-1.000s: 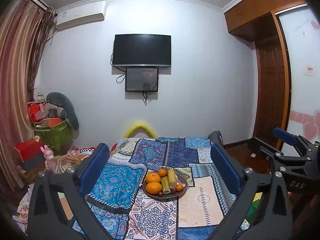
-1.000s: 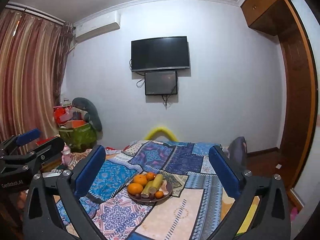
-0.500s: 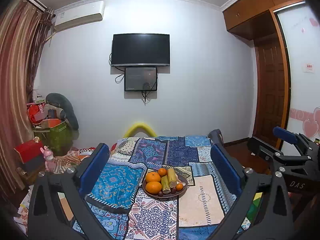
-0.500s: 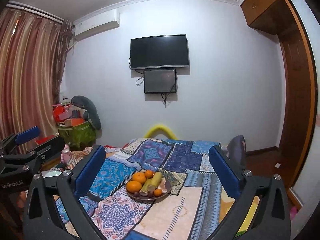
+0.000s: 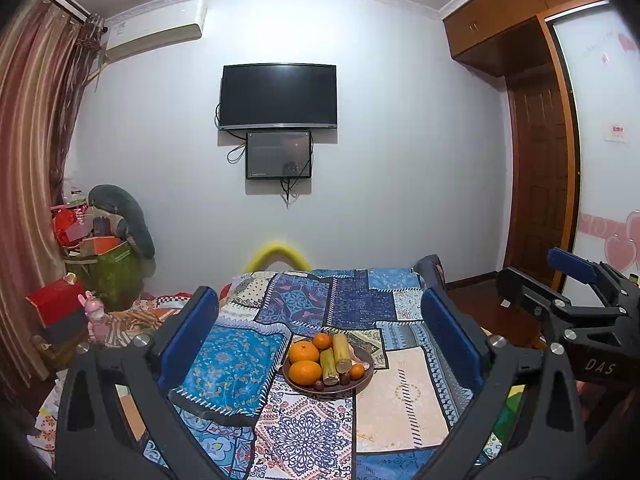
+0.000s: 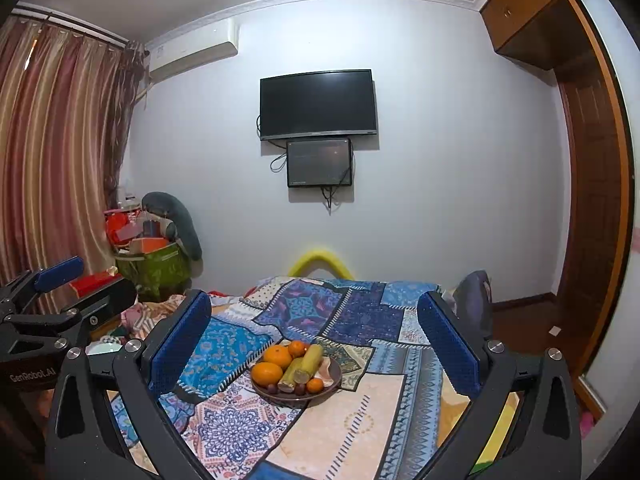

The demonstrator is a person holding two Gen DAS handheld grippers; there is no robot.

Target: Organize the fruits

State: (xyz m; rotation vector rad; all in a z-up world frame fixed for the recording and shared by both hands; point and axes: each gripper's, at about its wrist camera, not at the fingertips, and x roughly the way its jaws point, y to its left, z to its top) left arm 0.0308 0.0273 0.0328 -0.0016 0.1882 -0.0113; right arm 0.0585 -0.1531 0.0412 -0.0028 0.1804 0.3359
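Left wrist view: left gripper (image 5: 320,332), blue-padded fingers (image 5: 188,336) spread wide, nothing between them, held above a patchwork bedspread (image 5: 396,392). Brown plate (image 5: 366,372) on the bedspread, between the fingers and further off, bearing oranges (image 5: 305,372), two yellow-green cane sections (image 5: 342,352) and small dark round fruits at the near rim. Right gripper (image 5: 576,276) visible at right edge, side-on, also spread. Wall-mounted television (image 5: 279,97) ahead; smaller screen just below it. Right wrist view: right gripper (image 6: 314,336), fingers wide apart, empty. Plate (image 6: 334,380) of fruit lies between them on the bedspread (image 6: 360,416), oranges (image 6: 267,373) on its left side, cane sections (image 6: 309,362) in the middle. Left gripper (image 6: 60,280) at left edge. Striped curtain (image 6: 52,160) at left.
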